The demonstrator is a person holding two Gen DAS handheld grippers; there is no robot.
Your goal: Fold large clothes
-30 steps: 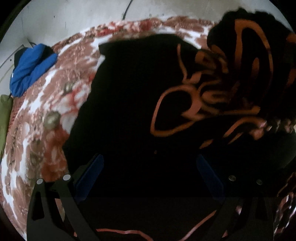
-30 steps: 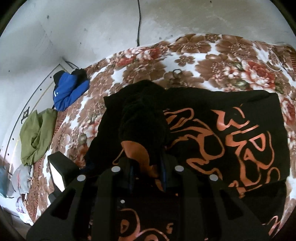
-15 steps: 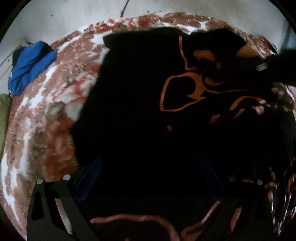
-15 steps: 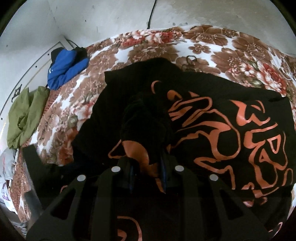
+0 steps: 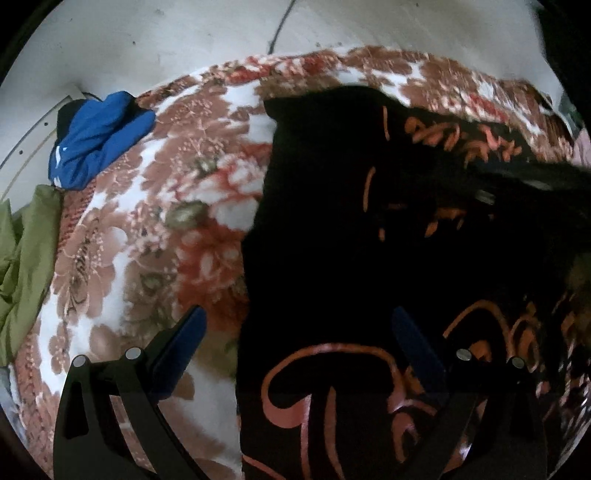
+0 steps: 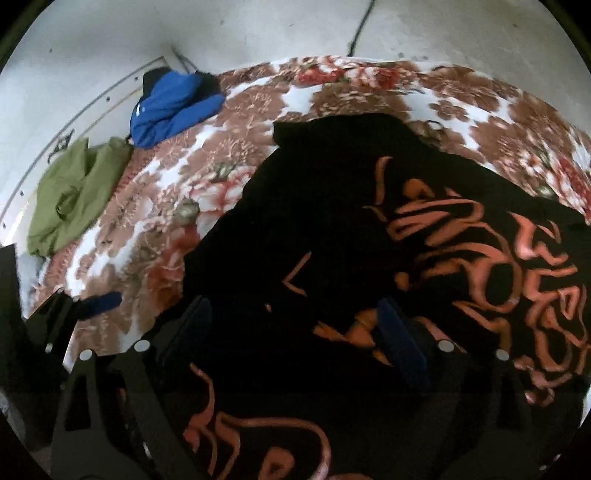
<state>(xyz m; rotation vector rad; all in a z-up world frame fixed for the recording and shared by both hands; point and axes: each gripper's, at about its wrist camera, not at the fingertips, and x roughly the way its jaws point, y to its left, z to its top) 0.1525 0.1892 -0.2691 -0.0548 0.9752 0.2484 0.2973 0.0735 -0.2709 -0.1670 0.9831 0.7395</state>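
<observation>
A large black garment with orange line print [image 5: 332, 229] lies spread on a floral bedspread [image 5: 166, 221]. It also shows in the right wrist view [image 6: 332, 229]. My left gripper [image 5: 295, 332] is open and empty, low over the garment's left edge. My right gripper [image 6: 291, 325] is open just above the garment, with nothing between its blue pads [image 6: 399, 343]. A dark shape that looks like the right gripper shows at the right of the left wrist view [image 5: 517, 184]. The left gripper shows at the left edge of the right wrist view [image 6: 74, 314].
A blue garment [image 6: 170, 107] and an olive green garment [image 6: 74, 199] lie at the bedspread's far left edge, against a white wall [image 6: 258, 33]. A dark cable [image 6: 358, 29] runs down the wall. The bedspread [image 6: 517, 129] extends beyond the black garment at back and left.
My right gripper was shut on a bunched fold of the black garment and has opened; the fold now lies flat. My left gripper has shifted left, so more bedspread shows.
</observation>
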